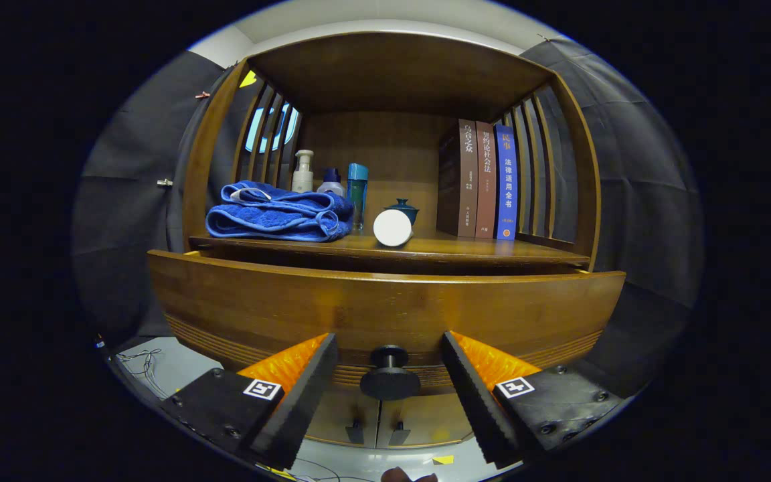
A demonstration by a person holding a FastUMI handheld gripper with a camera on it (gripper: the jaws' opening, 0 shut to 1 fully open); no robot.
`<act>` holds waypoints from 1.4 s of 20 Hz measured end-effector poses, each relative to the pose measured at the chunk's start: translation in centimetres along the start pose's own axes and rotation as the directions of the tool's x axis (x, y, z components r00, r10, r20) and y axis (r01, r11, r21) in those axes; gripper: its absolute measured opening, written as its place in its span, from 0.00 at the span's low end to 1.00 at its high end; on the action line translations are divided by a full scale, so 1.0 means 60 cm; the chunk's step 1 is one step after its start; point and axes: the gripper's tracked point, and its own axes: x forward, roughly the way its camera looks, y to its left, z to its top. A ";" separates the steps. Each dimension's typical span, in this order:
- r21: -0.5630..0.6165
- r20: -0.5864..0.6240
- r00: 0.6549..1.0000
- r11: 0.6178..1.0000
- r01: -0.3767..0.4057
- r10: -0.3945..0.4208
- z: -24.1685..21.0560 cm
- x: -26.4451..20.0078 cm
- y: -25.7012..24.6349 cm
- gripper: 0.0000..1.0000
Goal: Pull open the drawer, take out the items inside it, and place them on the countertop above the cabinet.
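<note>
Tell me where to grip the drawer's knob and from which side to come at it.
Grip the round head of the knob, approaching straight from the front. It juts from the drawer front on a short stem, already between the open gripper fingers, so closing them across the head's sides should probably hold for a pull.

Booth w/ home cabinet point(385, 314), cloth walls point(131, 201)

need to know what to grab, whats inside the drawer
Cannot tell: the drawer is pulled out slightly, but its front panel hides the inside. The open gripper straddles the knob.
</note>
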 end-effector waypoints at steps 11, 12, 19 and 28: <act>-0.003 -0.011 1.000 1.000 0.008 -0.008 0.012 0.067 0.005 1.00; 0.000 -0.013 1.000 1.000 0.008 -0.008 0.012 0.071 0.005 1.00; -0.004 -0.008 1.000 1.000 0.020 -0.020 0.012 0.074 0.008 1.00; -0.020 0.063 0.998 1.000 -0.019 0.020 0.100 0.003 0.015 1.00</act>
